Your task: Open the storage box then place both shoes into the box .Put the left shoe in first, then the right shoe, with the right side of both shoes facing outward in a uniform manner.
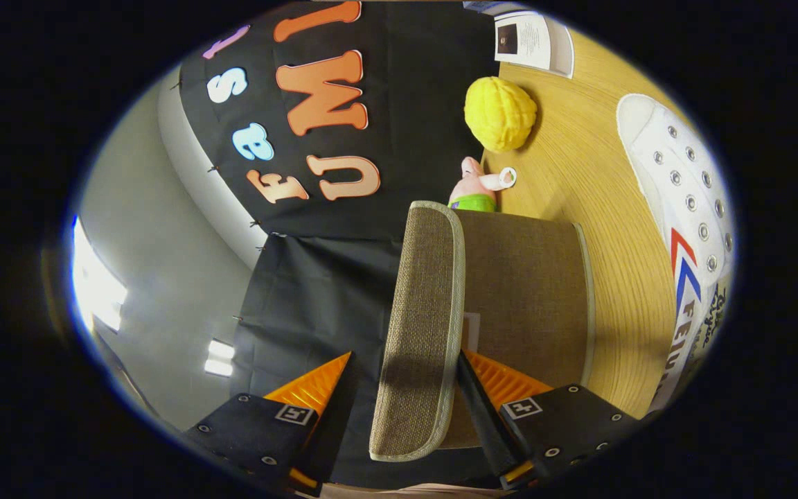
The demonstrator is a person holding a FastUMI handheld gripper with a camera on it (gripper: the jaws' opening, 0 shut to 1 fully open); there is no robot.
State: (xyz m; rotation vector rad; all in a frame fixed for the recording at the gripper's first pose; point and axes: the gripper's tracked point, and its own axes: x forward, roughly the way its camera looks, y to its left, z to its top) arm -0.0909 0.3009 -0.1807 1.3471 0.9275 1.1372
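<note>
Gripper (399, 374) fingers stood wide apart with the raised lid (418, 326) of the brown fabric storage box (524, 291) between them; whether either finger touched the lid could not be told. Beyond the box, on the wooden table (607, 229), stood a yellow plush toy (500, 113) and a small pink figure (476, 187). Beside the box lay a white canvas shoe (683, 208), well apart from the fingers.

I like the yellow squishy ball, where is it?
The yellow ball sits on the wooden table, beyond the storage box, near the pink toy.

Brown woven storage box (510, 277), white shoe (676, 180), yellow toy (500, 113)
</note>
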